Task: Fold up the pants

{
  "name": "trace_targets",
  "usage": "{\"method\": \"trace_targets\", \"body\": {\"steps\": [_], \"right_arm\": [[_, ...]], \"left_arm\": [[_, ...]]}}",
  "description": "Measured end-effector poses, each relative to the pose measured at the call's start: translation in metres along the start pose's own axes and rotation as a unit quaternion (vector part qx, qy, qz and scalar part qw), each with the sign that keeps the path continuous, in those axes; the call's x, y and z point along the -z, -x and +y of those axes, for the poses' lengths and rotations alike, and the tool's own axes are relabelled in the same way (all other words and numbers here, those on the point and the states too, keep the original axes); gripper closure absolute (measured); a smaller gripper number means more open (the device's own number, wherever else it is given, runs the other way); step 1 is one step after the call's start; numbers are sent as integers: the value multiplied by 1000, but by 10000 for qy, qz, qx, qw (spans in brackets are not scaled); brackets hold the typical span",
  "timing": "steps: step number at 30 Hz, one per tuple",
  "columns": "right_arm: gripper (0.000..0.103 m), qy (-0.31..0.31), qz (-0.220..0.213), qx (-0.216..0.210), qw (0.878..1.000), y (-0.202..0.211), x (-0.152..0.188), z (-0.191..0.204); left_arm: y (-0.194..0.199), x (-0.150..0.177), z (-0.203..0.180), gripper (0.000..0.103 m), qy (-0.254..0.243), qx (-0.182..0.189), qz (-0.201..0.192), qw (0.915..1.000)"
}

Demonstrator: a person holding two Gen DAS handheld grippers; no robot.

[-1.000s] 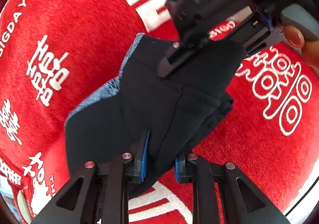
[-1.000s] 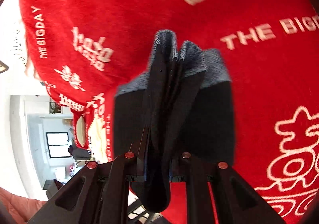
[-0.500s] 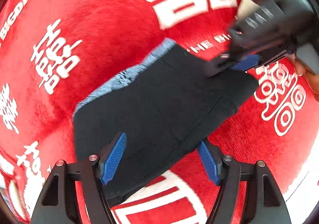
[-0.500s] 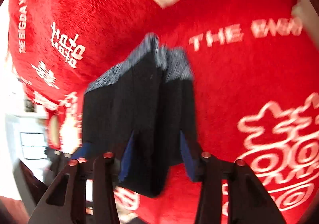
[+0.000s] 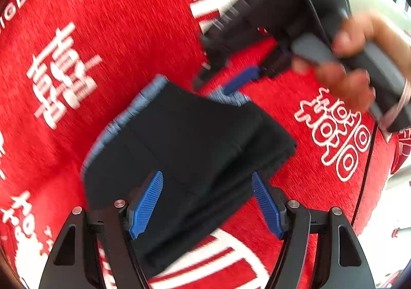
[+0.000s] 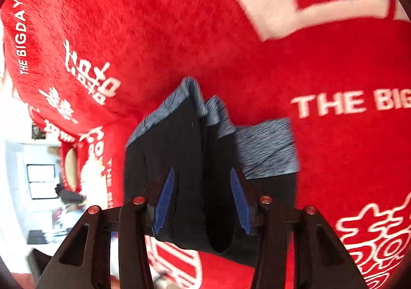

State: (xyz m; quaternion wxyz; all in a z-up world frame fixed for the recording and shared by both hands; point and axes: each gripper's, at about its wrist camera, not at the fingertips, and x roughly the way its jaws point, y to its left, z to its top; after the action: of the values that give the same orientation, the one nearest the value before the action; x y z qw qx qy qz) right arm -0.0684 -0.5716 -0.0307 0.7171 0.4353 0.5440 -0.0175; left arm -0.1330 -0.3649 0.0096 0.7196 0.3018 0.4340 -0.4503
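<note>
Both claws have let go of the cloth they were pinching a second ago and have drawn back from it. Now the left gripper [image 5: 206, 201] stands released, its blue pads [image 5: 145, 205] spread wide to either side of the near edge of the pants [image 5: 190, 150], with nothing clamped between them. The right gripper [image 6: 203, 199] is likewise spread apart, framing a raised ridge of the dark fabric without closing on it; from the left wrist it is a blurred black shape lifted clear above the far corner [image 5: 239, 78], held by the person's hand [image 5: 344, 68]. The folded pants lie in a compact dark bundle, grey-blue waistband [image 6: 264, 150] showing at the far side, on the red blanket [image 6: 154, 32] with white lettering. Motion blur smears the bundle's edges, and its near end is cut off behind the fingers.
</note>
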Motion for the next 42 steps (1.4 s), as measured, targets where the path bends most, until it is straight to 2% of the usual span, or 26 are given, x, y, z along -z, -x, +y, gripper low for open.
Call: {"method": "trace_targets", "body": {"steps": [3,5,6,7,12,14,16,18,19,21,23,25,27,28,30,32,33,36,39,41,42], "right_arm": [[52,282,135,126,9994,-13,-4,11],[53,351,400,110,9985,-28,-6,14],[76,334,577,117,9977,-37,-5,14],[91,319,724,84,9968,-44,-3,15],[97,581,620,-124,9963,-27,19,31],[97,564,598,-326,9961,-12,30,33],[98,646,588,-323,9957,-1,42,36],[97,800,627,-24,9948,3,55,31],[96,875,704,264,9933,0,62,24],[94,652,947,696,9909,-18,75,2],[92,265,815,398,9955,-17,79,-13],[73,-25,474,206,9987,-4,77,-19],[63,-167,156,220,9995,11,72,-23],[63,-172,1,240,9996,17,67,-23],[60,-150,-231,250,9993,26,55,-20],[56,-194,-401,209,9988,29,38,-17],[55,-199,-472,176,9985,28,30,-16],[55,-161,-576,192,9980,17,9,-15],[55,-285,-523,-13,9982,2,-3,-22],[73,-344,-400,-120,9985,-5,-5,-24],[88,-326,-345,28,9989,-10,-7,-22]], "left_arm": [[-6,7,-3,30,139,-61,47,9999],[-4,7,3,30,226,-148,-20,9996],[-3,7,10,30,299,-164,-33,9994],[-3,6,14,30,331,-187,-8,9993],[-5,4,28,30,474,53,93,9988],[0,2,21,30,401,207,45,9990],[5,0,7,30,313,466,8,9984],[2,1,-8,30,293,716,111,9969],[0,2,-15,30,302,822,193,9960],[6,3,-20,30,329,913,220,9950],[19,3,-8,30,435,873,182,9951],[30,4,17,30,677,752,162,9947],[37,0,56,30,1032,449,101,9936],[38,-3,75,30,1183,280,84,9925],[31,-10,116,30,1587,-51,92,9873],[17,-11,161,30,2122,-175,204,9769],[2,-10,187,30,2493,-188,283,9678],[-33,-6,225,30,3010,6,494,9523],[-65,0,242,30,3241,187,755,9428],[-83,6,242,30,3355,416,883,9370],[-91,11,242,30,3496,473,941,9309]]}}
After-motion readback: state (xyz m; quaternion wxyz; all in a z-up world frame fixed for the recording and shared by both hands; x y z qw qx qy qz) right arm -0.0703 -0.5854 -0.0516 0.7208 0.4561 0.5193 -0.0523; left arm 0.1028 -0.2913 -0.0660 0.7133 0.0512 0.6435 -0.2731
